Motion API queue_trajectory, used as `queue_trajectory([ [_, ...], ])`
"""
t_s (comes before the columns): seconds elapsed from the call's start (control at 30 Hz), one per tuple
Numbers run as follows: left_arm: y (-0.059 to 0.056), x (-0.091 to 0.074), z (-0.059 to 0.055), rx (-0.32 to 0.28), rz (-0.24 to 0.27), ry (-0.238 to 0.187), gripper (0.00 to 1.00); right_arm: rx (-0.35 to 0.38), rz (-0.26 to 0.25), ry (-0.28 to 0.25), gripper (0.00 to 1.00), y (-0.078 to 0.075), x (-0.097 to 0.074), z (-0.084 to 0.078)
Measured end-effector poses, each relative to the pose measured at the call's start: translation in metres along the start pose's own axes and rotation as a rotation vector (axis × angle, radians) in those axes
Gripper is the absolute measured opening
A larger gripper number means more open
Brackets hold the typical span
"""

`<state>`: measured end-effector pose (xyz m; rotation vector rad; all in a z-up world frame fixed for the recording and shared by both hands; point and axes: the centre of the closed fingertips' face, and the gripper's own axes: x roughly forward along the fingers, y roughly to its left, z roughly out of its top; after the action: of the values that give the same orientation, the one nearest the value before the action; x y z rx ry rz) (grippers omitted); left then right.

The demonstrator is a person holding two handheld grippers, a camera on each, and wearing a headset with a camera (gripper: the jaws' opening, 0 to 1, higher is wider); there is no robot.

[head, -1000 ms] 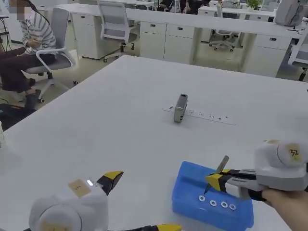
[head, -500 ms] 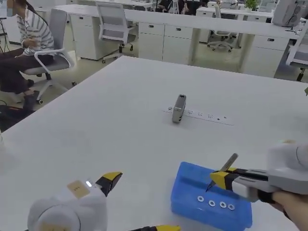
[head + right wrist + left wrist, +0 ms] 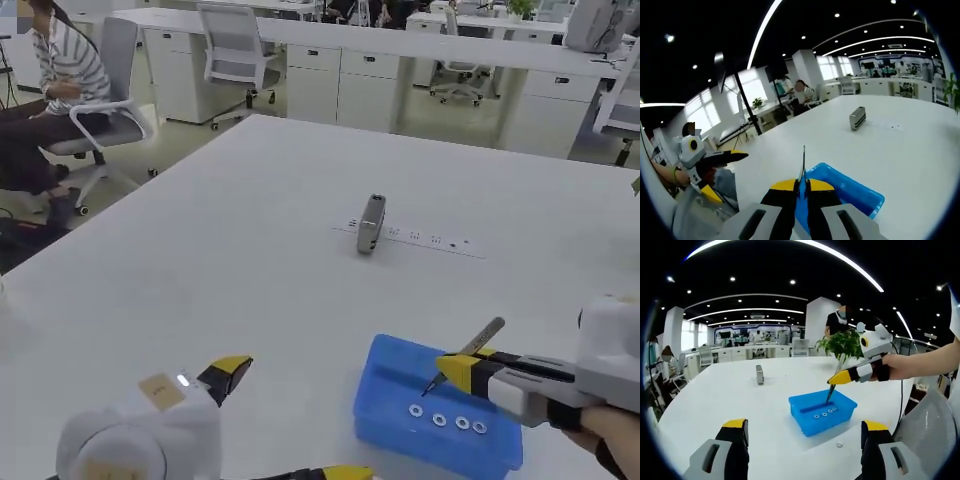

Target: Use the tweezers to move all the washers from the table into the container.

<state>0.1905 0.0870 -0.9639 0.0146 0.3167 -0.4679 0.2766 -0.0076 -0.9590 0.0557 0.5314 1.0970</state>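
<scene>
open tabletop (image 3: 230, 260) around container (image 3: 430, 448), grey block (image 3: 371, 223) beyond

Container (image 3: 385, 428) glossy blue plastic; washers (image 3: 439, 419) metal; table (image 3: 230, 260) matt white.

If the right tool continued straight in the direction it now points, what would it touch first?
Probably the floor of the blue container: the right tool, shut on the tweezers, points down into it, so the tweezers' tip would arrive first, near the row of washers. Exact depth is unclear.
</scene>
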Motion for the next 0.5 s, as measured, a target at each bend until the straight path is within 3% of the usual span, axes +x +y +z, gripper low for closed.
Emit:
queue_trajectory([
  [0.5, 0.0, 0.001, -0.001, 0.003, -0.003, 0.004, 0.95, 0.07, 0.034, -0.005, 0.04, 0.013, -0.007, -0.015],
])
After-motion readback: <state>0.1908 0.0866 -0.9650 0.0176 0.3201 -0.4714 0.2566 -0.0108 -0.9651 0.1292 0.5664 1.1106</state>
